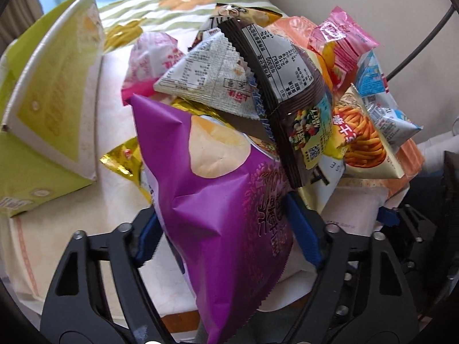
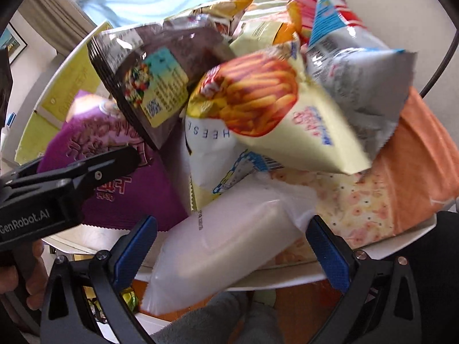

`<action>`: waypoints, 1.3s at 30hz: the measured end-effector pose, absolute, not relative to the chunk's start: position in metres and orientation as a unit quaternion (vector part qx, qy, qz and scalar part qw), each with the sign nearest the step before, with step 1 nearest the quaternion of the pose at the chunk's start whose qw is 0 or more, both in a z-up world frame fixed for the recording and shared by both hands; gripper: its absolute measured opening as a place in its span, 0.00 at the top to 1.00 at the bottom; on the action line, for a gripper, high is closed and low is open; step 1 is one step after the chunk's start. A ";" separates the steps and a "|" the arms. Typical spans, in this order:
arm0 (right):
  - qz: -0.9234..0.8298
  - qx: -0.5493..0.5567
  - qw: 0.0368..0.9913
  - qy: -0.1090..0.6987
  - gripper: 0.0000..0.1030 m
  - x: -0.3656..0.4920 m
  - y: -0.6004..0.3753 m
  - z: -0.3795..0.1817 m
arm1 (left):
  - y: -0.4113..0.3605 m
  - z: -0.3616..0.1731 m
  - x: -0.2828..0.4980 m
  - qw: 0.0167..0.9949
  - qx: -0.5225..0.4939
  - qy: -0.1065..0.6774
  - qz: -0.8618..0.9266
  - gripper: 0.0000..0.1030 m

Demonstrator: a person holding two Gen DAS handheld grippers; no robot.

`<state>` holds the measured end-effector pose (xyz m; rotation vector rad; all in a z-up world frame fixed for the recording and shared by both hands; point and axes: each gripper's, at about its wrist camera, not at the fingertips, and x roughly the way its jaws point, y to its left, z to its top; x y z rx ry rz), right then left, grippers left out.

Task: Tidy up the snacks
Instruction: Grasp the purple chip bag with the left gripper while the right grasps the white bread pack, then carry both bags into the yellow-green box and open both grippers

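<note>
On the round white counter (image 1: 71, 229) a heap of snack packets lies piled together; the left claw (image 1: 226, 229) has its blue pads against both sides of the purple chip bag (image 1: 218, 200) at the near edge of the heap, pinching it, the bag creased between them; behind that bag a dark brown packet (image 1: 298, 106) leans on a white triangular packet (image 1: 206, 86), with a yellow fries bag (image 1: 364, 146) to the right and a green-and-white box (image 1: 48, 120) apart on the left; from the right wrist view, the right claw (image 2: 229, 246) stands spread around a pale white pouch (image 2: 218, 249), its pads near the sides yet not pressing; an orange packet (image 2: 416, 166) lies flat at the right beneath the heap.
</note>
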<state>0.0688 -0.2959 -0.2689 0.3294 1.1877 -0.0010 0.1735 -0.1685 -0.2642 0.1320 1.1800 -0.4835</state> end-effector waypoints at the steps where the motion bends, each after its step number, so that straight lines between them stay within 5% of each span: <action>1: -0.004 0.153 0.816 0.557 0.01 0.069 -0.295 -0.271 | -0.168 -0.264 0.173 0.801 0.062 0.551 -0.227 0.33; 7: 0.000 0.146 0.816 0.560 0.29 0.066 -0.284 -0.280 | -0.172 -0.262 0.173 0.802 0.071 0.544 -0.237 0.45; 14: -0.009 0.151 0.821 0.550 0.42 0.064 -0.273 -0.281 | -0.167 -0.253 0.162 0.807 0.072 0.538 -0.232 0.46; 39: 0.082 0.085 0.875 0.470 0.43 0.043 -0.250 -0.158 | -0.095 -0.147 0.120 0.876 0.010 0.461 -0.141 0.46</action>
